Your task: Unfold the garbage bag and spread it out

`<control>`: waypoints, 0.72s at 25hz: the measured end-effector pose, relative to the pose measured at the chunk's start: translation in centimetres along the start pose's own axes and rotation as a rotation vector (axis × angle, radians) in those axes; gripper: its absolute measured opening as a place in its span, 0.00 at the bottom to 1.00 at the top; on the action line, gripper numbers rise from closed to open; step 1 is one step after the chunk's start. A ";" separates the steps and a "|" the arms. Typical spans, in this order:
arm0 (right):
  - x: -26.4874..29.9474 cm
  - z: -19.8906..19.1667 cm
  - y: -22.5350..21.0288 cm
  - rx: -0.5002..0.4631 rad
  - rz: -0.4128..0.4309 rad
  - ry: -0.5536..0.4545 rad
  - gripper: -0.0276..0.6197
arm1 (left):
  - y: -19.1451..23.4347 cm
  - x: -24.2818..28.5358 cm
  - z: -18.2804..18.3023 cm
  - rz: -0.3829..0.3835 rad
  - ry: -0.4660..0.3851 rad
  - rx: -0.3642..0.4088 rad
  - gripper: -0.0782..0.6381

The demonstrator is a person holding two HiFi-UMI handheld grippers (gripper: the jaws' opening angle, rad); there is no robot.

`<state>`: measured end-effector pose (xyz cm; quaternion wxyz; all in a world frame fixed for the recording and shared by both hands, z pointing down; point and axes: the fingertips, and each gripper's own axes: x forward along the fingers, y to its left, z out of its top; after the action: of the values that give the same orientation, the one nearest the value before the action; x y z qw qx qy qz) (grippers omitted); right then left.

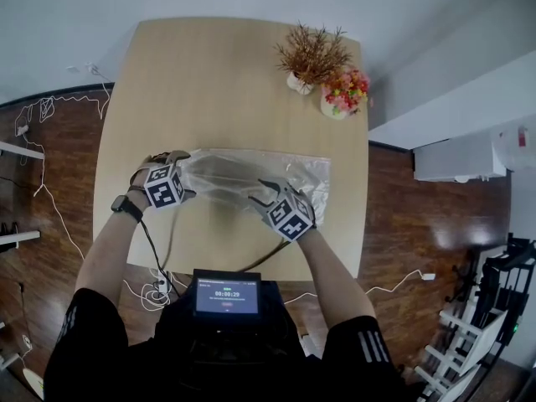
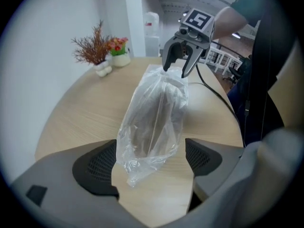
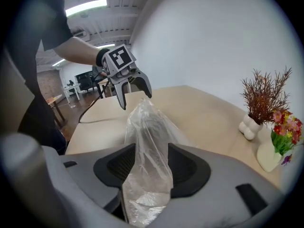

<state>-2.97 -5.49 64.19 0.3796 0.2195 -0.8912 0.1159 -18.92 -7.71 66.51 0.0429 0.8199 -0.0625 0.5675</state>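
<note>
Right gripper (image 2: 176, 71) is clamping the clear plastic garbage bag (image 1: 239, 174); left gripper (image 3: 136, 99) is gaping round it, likely needing closing before spreading.

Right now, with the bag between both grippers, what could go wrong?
1. The left gripper has its jaws apart. The bag end lies loose between them and could slip out on a pull.
2. The right gripper clamps a bunched wad, so the thin film may stretch or tear.
3. A wide spread might knock the vases.
</note>
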 end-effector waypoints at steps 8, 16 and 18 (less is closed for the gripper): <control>-4.8 3.6 1.2 0.030 -0.076 -0.158 0.43 | -0.1 -4.3 2.1 0.139 -0.172 -0.069 0.75; -11.5 4.7 1.5 0.208 -0.196 -0.358 0.43 | -1.2 -8.8 2.6 0.242 -0.377 -0.303 0.70; -13.0 4.2 1.8 0.235 -0.242 -0.394 0.43 | -2.2 -9.6 2.7 0.229 -0.384 -0.308 0.70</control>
<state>1.60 -1.56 51.81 0.1818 0.3853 -0.8957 0.1274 -19.37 -5.38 56.58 0.0902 0.8838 -0.2472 0.3868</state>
